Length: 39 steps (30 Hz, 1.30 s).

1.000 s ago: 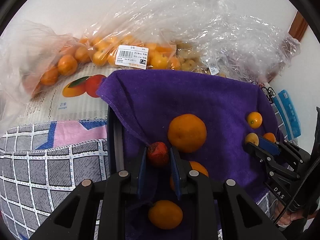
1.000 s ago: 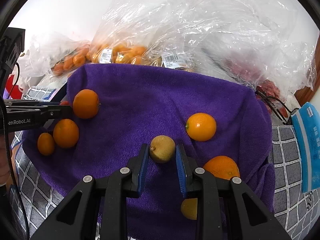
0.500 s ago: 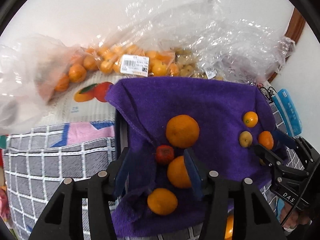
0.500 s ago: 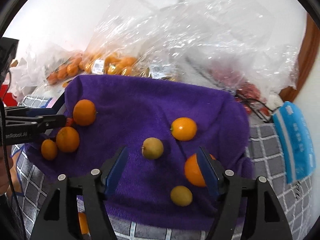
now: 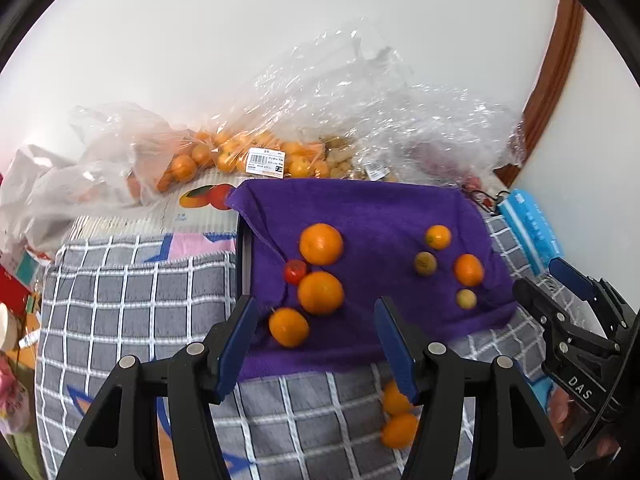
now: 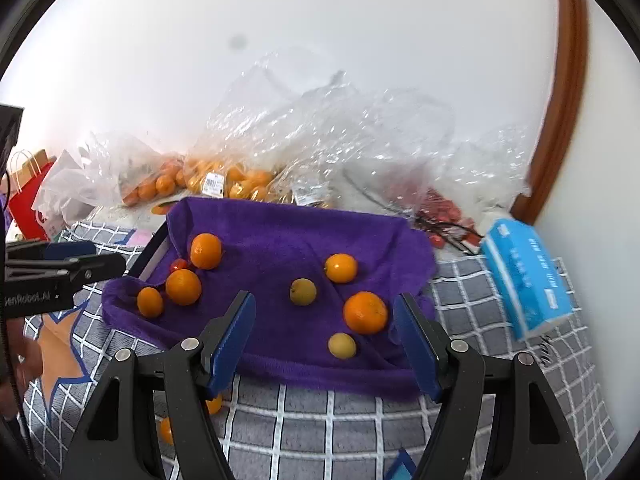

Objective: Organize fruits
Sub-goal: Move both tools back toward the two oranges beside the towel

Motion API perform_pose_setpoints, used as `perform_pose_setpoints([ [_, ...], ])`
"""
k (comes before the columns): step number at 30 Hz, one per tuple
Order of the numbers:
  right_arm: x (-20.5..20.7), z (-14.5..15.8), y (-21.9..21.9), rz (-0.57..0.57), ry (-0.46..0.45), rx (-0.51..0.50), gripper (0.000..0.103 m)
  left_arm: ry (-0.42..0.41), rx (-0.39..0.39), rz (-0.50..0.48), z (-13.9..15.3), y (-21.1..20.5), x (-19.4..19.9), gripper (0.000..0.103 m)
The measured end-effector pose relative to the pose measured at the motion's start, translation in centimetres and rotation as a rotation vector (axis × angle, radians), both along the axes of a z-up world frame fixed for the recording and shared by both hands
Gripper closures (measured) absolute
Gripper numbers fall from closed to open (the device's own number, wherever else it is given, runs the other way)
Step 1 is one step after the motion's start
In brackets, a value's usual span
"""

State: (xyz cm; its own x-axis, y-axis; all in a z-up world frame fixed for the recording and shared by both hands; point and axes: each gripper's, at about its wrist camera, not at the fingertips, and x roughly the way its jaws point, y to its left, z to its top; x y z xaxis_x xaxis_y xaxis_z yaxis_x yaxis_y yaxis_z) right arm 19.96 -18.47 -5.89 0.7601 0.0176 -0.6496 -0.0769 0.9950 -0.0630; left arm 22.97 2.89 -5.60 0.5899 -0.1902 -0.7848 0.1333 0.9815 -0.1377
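A checked blanket (image 6: 500, 392) carries a purple towel (image 6: 280, 240). On the towel lie three oranges (image 5: 321, 293) and a small red fruit (image 5: 295, 271) at its left, four more fruits (image 6: 365, 312) at its right. The left gripper (image 5: 316, 344) and right gripper (image 6: 326, 340) both hang wide and empty above the towel's near edge.

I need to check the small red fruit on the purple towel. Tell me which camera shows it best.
The left wrist view. There the small red fruit sits larger, clear beside two oranges on the purple towel. In the right wrist view it is smaller and partly hidden behind an orange.
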Motion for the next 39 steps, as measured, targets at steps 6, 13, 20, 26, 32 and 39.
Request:
perform_pose_setpoints([
  [6,-2.8,1.1,-0.3,0.002,-0.001,0.068,0.032,0.013,-0.058,-0.006,0.5,-0.1,-3.2,0.044],
  [13,-5.5,1.0,0.1,0.022,0.006,0.092,0.032,-0.011,-0.074,0.013,1.2,0.9,-6.2,0.045],
  [20,-6.4,-0.2,1.0,0.045,0.029,0.106,0.033,-0.003,-0.075,0.046,0.4,2.8,-7.7,0.045],
  [26,-6.0,-2.3,1.6,0.044,0.073,0.115,0.041,0.022,-0.074,0.081,-1.3,4.9,-7.8,0.045],
  [32,-5.2,-4.3,2.6,0.049,0.124,0.118,0.047,0.050,-0.090,0.101,-2.7,6.7,-7.0,0.045],
  [39,-3.6,-6.5,4.5,0.089,0.188,0.124,0.048,0.081,-0.101,0.092,-4.0,7.3,-6.3,0.045],
])
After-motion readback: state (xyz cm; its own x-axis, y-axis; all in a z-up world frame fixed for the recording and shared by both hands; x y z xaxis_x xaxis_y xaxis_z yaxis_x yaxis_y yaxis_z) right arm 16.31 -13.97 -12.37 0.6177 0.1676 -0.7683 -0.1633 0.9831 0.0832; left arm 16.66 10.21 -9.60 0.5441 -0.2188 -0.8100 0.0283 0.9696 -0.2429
